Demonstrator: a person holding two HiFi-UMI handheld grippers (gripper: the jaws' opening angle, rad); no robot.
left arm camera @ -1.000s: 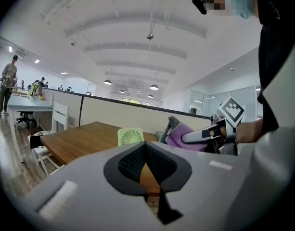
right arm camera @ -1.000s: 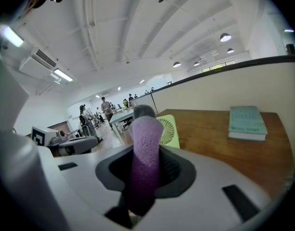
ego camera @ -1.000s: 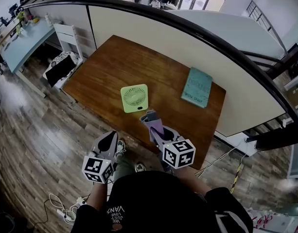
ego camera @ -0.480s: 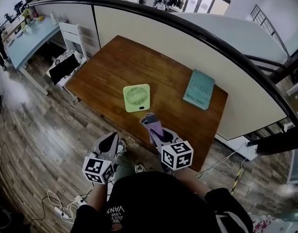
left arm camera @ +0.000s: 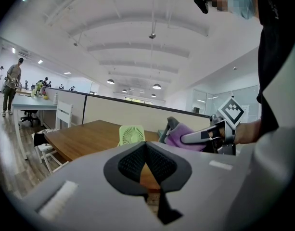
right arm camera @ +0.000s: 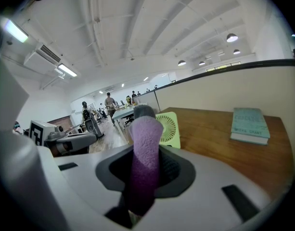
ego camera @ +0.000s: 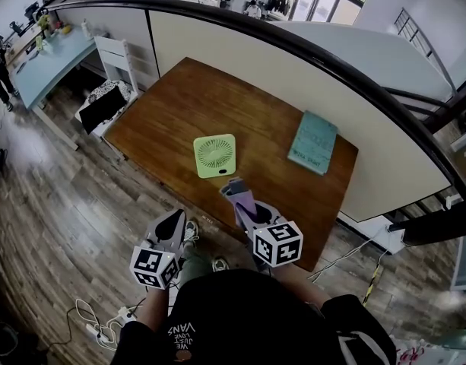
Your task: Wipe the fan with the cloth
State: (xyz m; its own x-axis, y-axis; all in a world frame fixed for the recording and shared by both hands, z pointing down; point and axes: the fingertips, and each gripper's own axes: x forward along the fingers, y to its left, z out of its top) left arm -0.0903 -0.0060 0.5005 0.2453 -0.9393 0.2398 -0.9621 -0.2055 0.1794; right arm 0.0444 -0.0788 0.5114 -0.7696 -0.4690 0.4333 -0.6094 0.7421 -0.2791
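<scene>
Head view, entry for this moment. Change over the last second: next to none.

- Green fan (ego camera: 215, 156): upright on the wooden counter (ego camera: 179, 101), towards its near edge, grille facing me. It hasn't moved on the wood (its slight slide in the frame matches the whole scene's, so I put that down to my head).
- My right gripper (ego camera: 236, 198): pinched on the purple cloth (right arm camera: 144, 146), which stands up out of the jaws as a folded roll with a grey tip. It sits just over the counter's near edge, as it did a second ago, short of the fan and not touching it.
- My left gripper (ego camera: 172, 220): jaws pressed together on nothing, held low on my side of the counter, over the floor (ego camera: 73, 204). No change.
- Teal book (ego camera: 312, 141): flat at the counter's far right, well apart from the fan, and no part of this job.

Reading: the wiping has not begun. The cloth is secured and pointed at the fan, so the whole job remains, which is to carry the cloth forward to the grille and rub. A fan this light could probably skid or tip under pressure, and my left gripper is free to steady it.
</scene>
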